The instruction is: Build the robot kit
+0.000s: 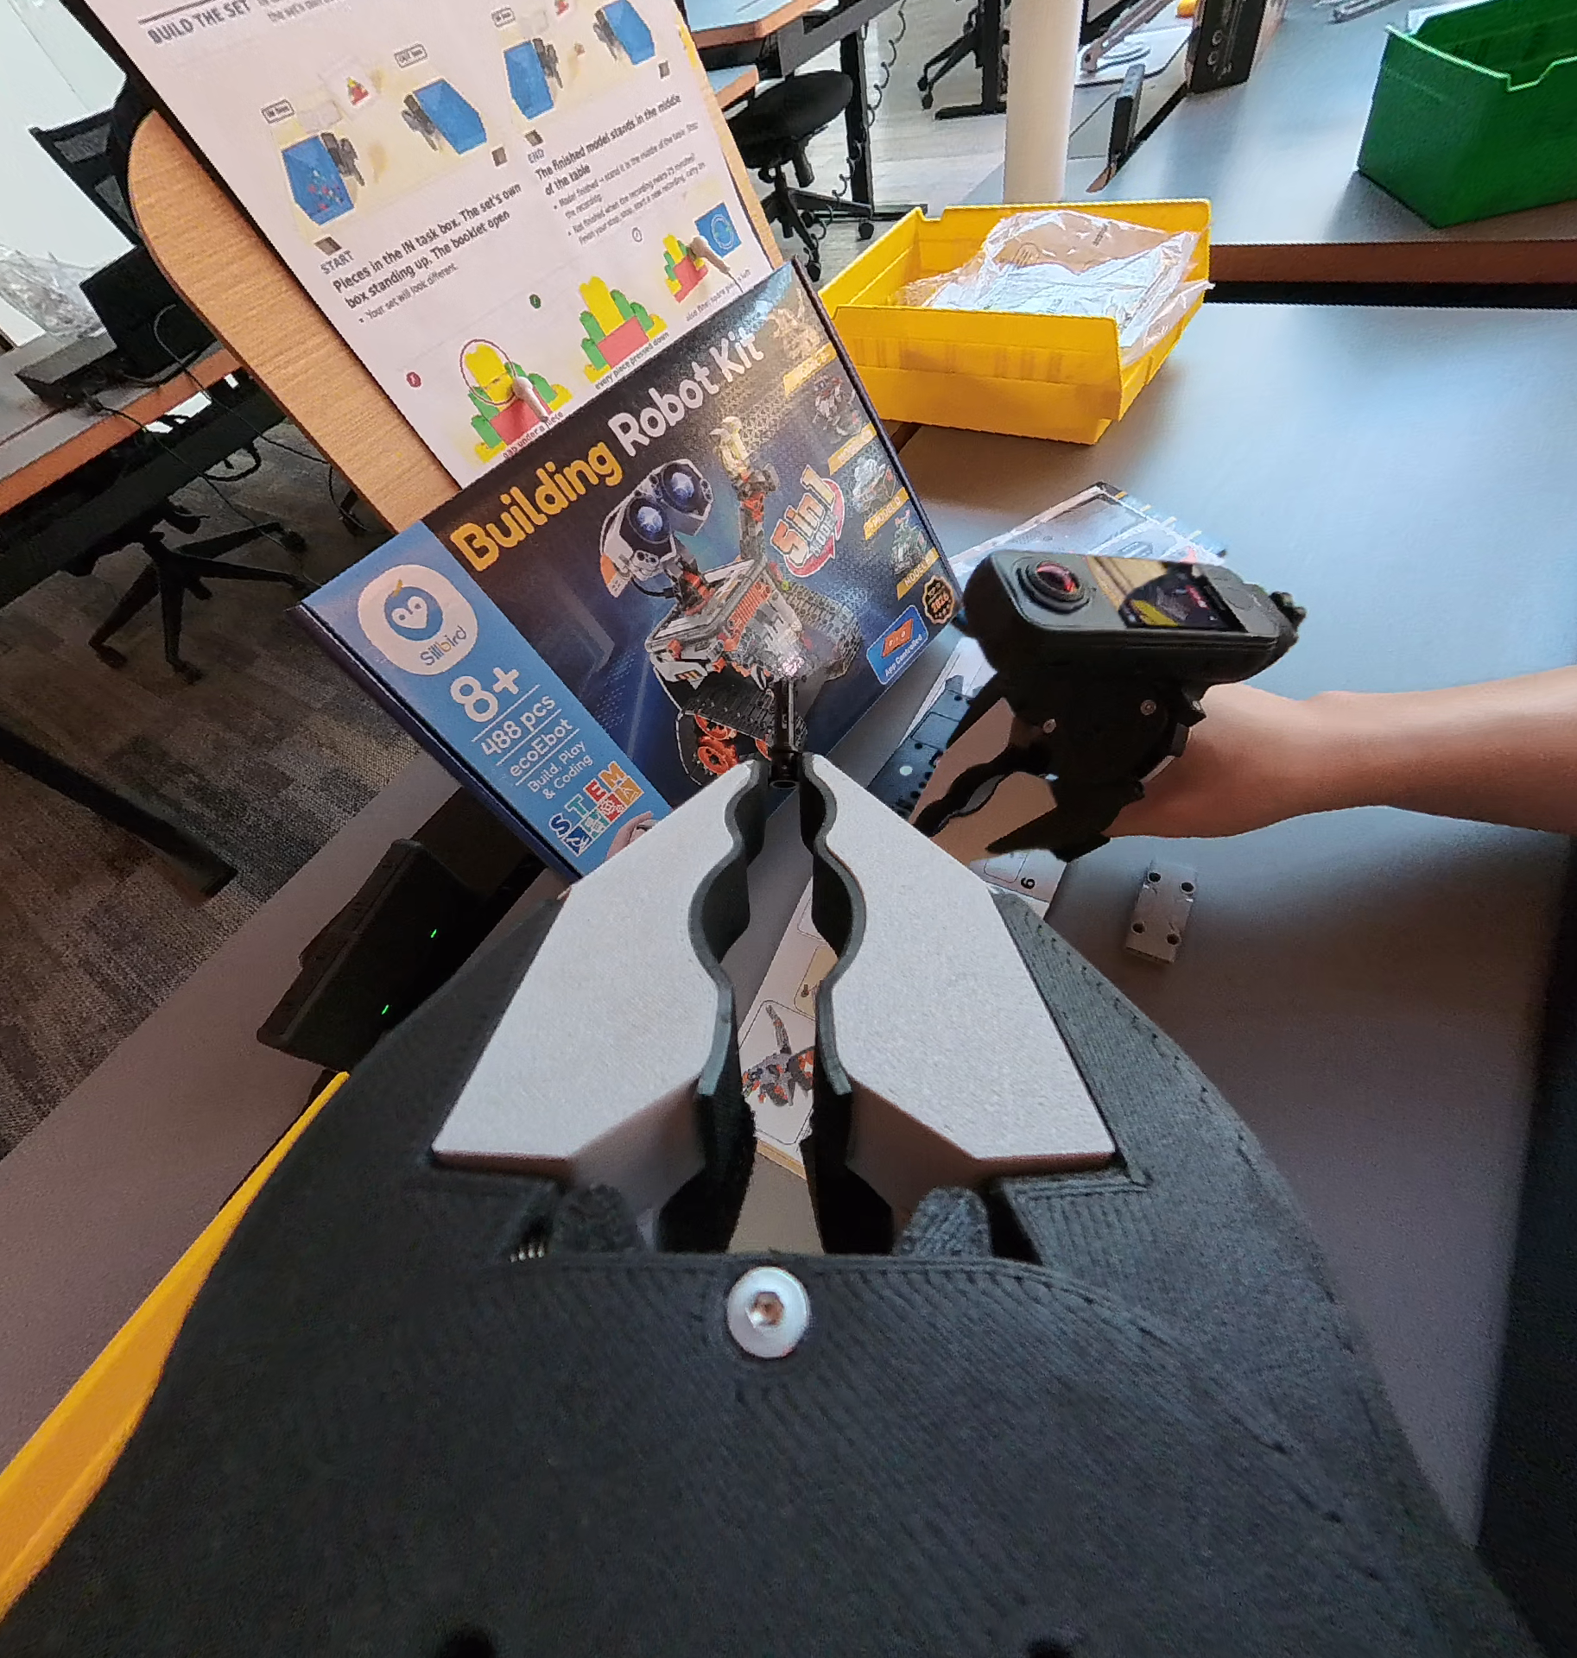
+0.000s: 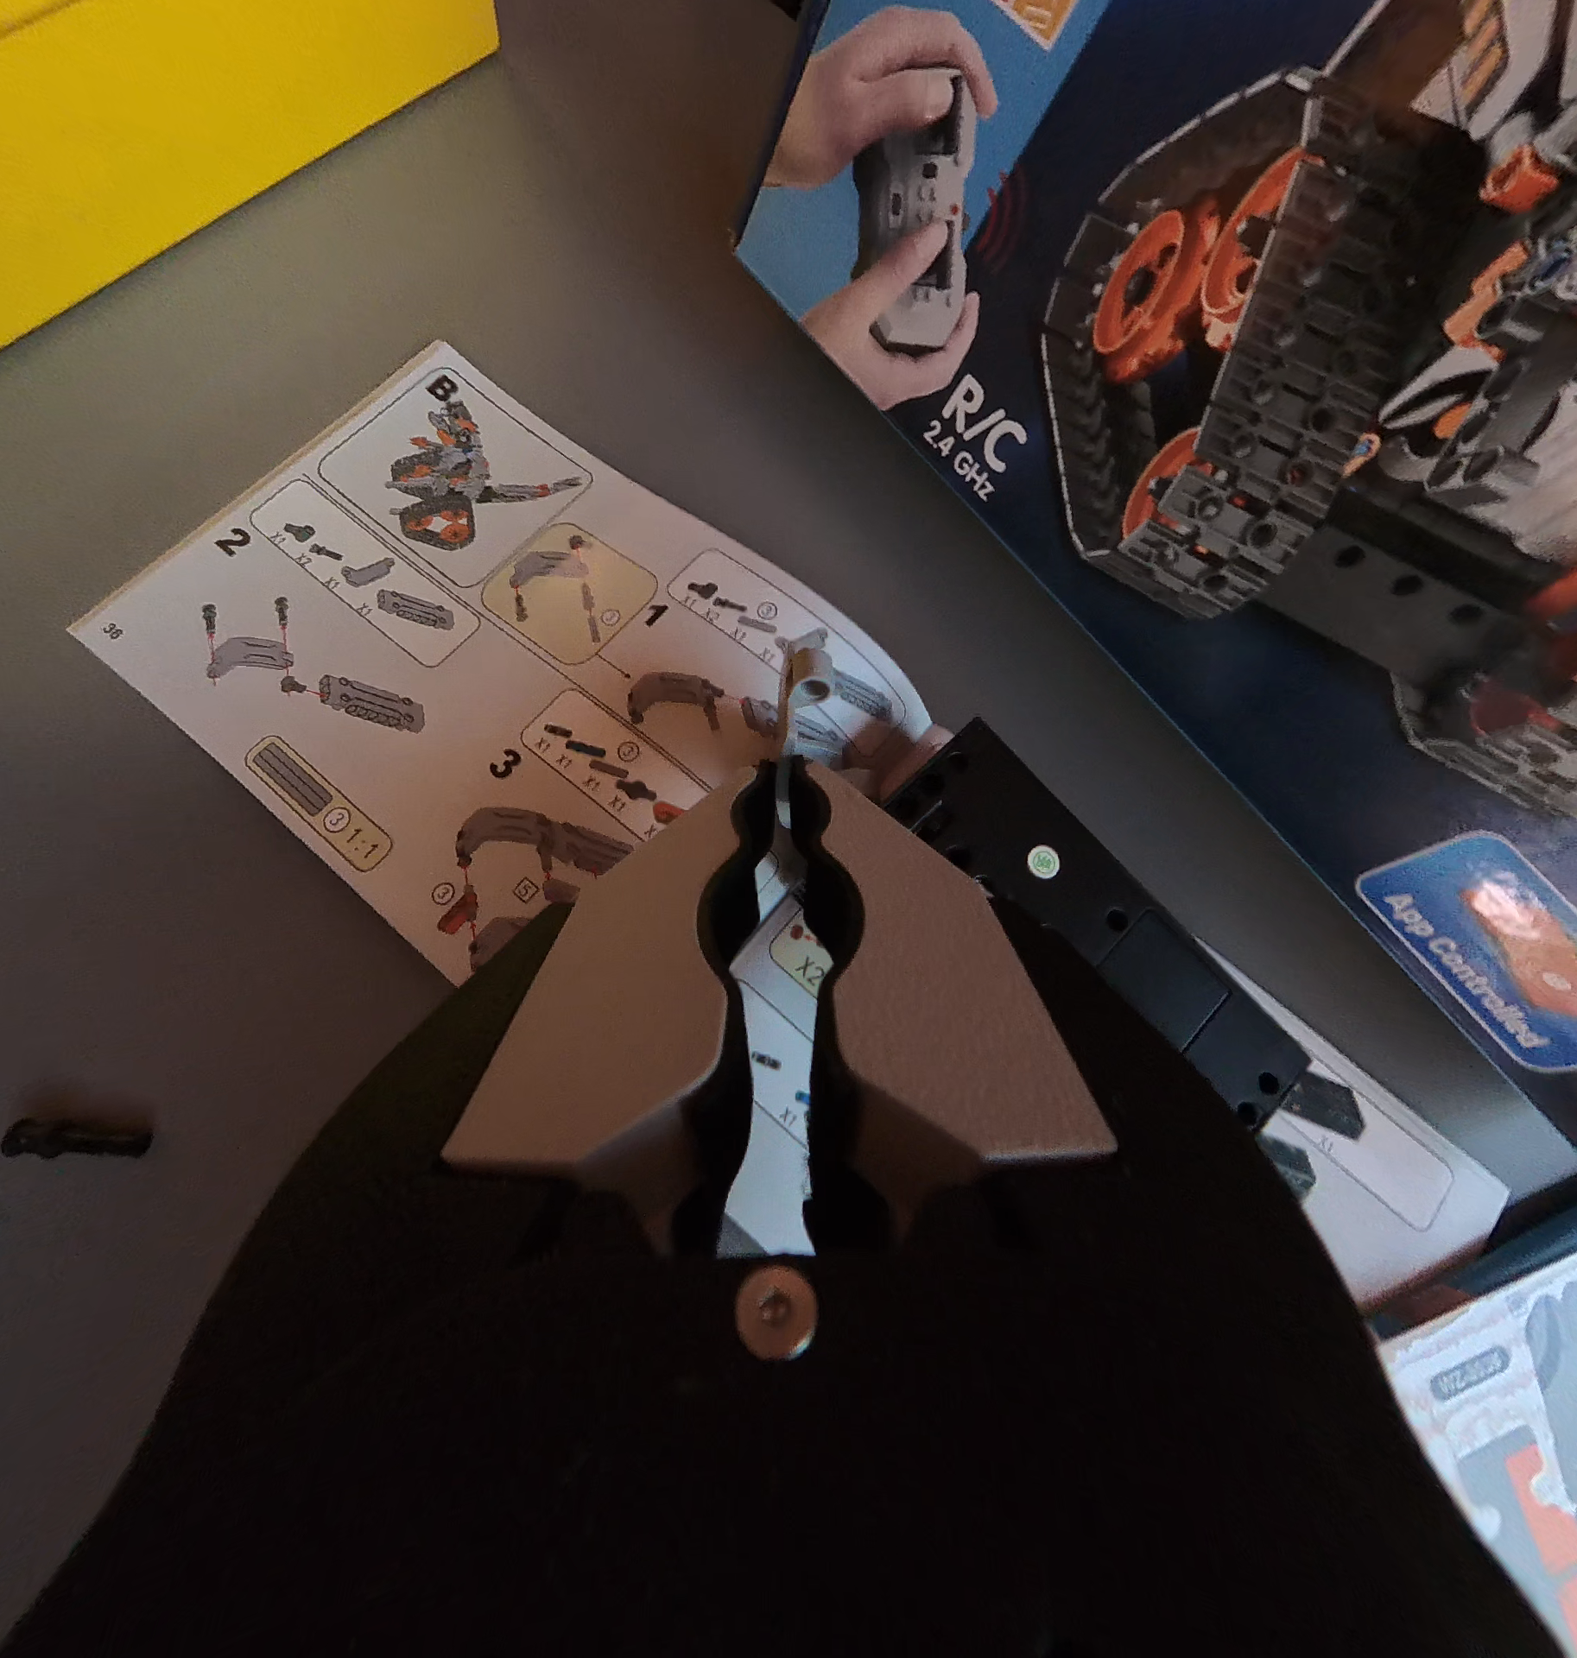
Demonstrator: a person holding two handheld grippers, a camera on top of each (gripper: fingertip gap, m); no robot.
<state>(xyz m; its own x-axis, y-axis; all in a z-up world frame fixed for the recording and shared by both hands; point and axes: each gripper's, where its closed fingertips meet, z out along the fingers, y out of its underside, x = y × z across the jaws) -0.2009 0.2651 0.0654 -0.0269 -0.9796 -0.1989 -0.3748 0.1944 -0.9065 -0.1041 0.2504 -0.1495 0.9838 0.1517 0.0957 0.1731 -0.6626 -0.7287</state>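
Note:
My left gripper (image 1: 780, 773) is shut on a small black pin (image 1: 783, 722) that sticks up from its tips, held in the air before the kit box (image 1: 641, 574). My right gripper (image 2: 778, 772) is shut on a thin light grey angled beam (image 2: 803, 686) and holds it above the open instruction booklet (image 2: 390, 628), next to a black battery box (image 2: 1081, 906) that lies on the booklet. The right gripper with its camera also shows in the left wrist view (image 1: 1027, 807), held by a hand low over the table (image 1: 1395, 556).
The kit box stands tilted against a wooden board with an instruction sheet (image 1: 462, 179). A yellow bin (image 1: 1009, 359) holds plastic bags; another yellow bin (image 2: 139, 135) is near the booklet. A loose black pin (image 2: 76, 1139) and a grey metal block (image 1: 1160, 911) lie on the table. A green bin (image 1: 1485, 117) stands far right. Left tips to right tips: about 25 cm.

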